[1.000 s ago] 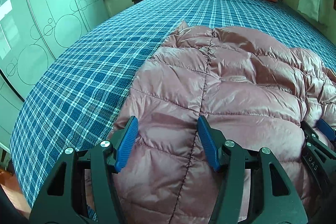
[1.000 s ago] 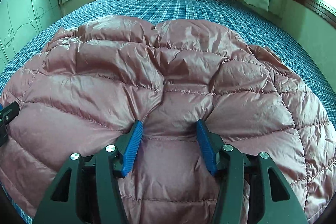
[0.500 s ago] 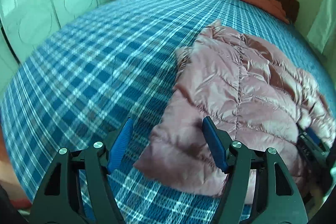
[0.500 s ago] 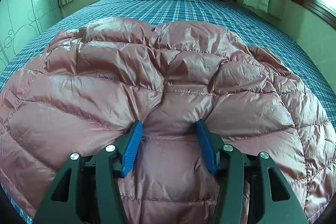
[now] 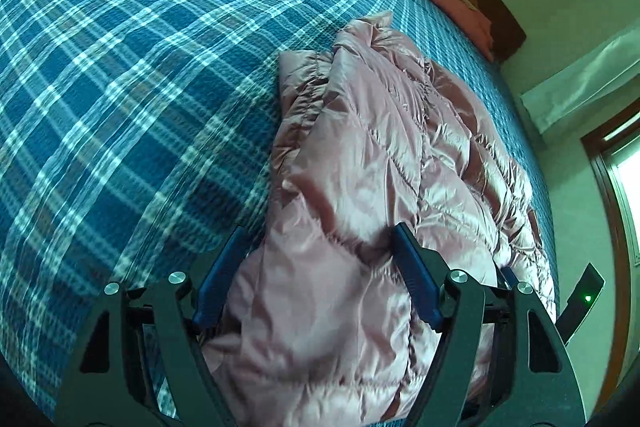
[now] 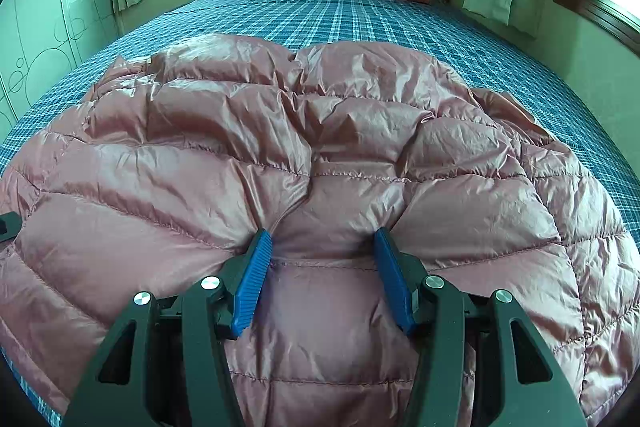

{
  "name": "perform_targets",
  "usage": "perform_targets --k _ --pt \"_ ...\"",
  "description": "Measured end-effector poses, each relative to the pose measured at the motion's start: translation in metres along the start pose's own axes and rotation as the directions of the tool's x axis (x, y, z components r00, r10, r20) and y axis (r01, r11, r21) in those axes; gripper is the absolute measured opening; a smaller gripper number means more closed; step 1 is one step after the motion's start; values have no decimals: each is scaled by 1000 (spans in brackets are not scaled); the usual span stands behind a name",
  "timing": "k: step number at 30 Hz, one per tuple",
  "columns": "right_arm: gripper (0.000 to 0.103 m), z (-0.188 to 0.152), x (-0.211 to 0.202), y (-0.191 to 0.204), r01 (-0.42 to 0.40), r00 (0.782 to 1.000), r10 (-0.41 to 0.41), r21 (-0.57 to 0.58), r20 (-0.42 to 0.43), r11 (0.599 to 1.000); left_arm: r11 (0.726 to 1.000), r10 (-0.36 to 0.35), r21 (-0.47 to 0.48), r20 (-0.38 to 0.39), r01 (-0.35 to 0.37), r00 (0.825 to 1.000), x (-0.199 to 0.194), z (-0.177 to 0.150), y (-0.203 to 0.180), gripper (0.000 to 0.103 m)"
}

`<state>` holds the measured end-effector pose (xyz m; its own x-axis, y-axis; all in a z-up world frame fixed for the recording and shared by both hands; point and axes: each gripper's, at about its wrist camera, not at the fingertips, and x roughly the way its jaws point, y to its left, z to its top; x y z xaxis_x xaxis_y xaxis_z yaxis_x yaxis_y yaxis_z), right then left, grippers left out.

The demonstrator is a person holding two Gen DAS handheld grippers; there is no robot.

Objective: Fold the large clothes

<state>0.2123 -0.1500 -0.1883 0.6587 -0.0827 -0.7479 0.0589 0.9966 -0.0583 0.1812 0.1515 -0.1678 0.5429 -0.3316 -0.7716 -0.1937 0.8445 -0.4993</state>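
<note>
The left gripper (image 5: 316, 275) opens around the puffy pink quilted jacket (image 6: 320, 163); the right gripper (image 6: 320, 275) pinches it (grab lots).

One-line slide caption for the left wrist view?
Left gripper, jaws opening, straddles the near edge of a pink puffer jacket lying on a blue plaid bed.

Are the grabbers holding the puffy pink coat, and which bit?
The right gripper pinches a puffy fold of the pink jacket near its front edge. The left gripper is opening around the jacket's side edge, not gripping.
</note>
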Motion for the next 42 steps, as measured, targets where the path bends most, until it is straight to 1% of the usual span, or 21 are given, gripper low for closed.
perform_targets --k 2,7,10,15,19,21,22,23,25,26,28,30,31,32,33,35,36,37,38,41,42 --pt "54 0 0 0 0 1000 0 0 0 1000 1000 -4 6 -6 4 1000 5 3 -3 74" --pt "54 1 -2 2 5 1000 -5 0 3 1000 998 20 54 -5 -20 1000 14 8 -15 74" --pt "54 1 -2 5 8 1000 -8 -1 4 1000 997 24 74 -2 -24 1000 16 10 -17 71" --pt "54 2 -3 5 9 1000 -9 -1 5 1000 997 31 76 -1 -31 1000 20 11 -19 70" --pt "54 2 -2 5 10 1000 -10 -1 5 1000 998 25 59 -7 -24 1000 21 13 -17 71" --pt "54 2 -3 6 10 1000 -10 -1 5 1000 997 40 70 -3 -39 999 21 13 -20 69" --pt "54 2 -3 6 10 1000 -10 -1 5 1000 996 43 79 -2 -43 999 21 12 -21 63" --pt "54 2 -2 5 10 1000 -10 -1 5 1000 995 40 88 -2 -40 999 20 12 -23 54" --pt "54 2 -3 6 11 1000 -11 -1 6 1000 996 19 92 -9 -19 1000 19 11 -25 43" --pt "54 2 -3 6 12 1000 -12 -2 6 1000 995 18 94 -10 -17 1000 19 11 -26 40" --pt "54 2 -3 7 14 1000 -14 -3 6 1000 995 16 97 -9 -15 1000 19 12 -26 38" --pt "54 3 -3 8 17 1000 -17 -4 7 1000 995 17 97 -7 -16 1000 21 12 -24 39" --pt "54 3 -3 8 19 1000 -19 -4 7 1000 995 23 95 -4 -22 1000 22 11 -23 46" --pt "54 3 -3 9 21 1000 -21 -5 8 1000 997 18 79 -4 -18 1000 24 11 -22 48" --pt "54 3 -3 9 23 1000 -23 -7 8 1000 998 11 70 -6 -10 1000 26 12 -21 50" --pt "54 3 -3 11 29 1000 -28 -10 9 1000 995 18 94 -6 -17 1000 26 12 -25 51" --pt "54 3 -3 12 30 1000 -30 -10 9 999 994 23 109 -2 -23 1000 26 12 -27 48" --pt "54 3 -3 13 32 999 -32 -11 10 999 992 20 125 1 -20 1000 25 11 -29 38" --pt "54 3 -3 13 33 999 -33 -12 10 999 990 17 138 5 -17 1000 24 11 -30 31" --pt "54 3 -3 14 37 999 -37 -13 11 999 987 2 158 23 -6 1000 17 10 -34 18" --pt "54 3 -3 16 38 999 -38 -14 11 999 987 -3 160 29 -2 1000 14 10 -36 16"
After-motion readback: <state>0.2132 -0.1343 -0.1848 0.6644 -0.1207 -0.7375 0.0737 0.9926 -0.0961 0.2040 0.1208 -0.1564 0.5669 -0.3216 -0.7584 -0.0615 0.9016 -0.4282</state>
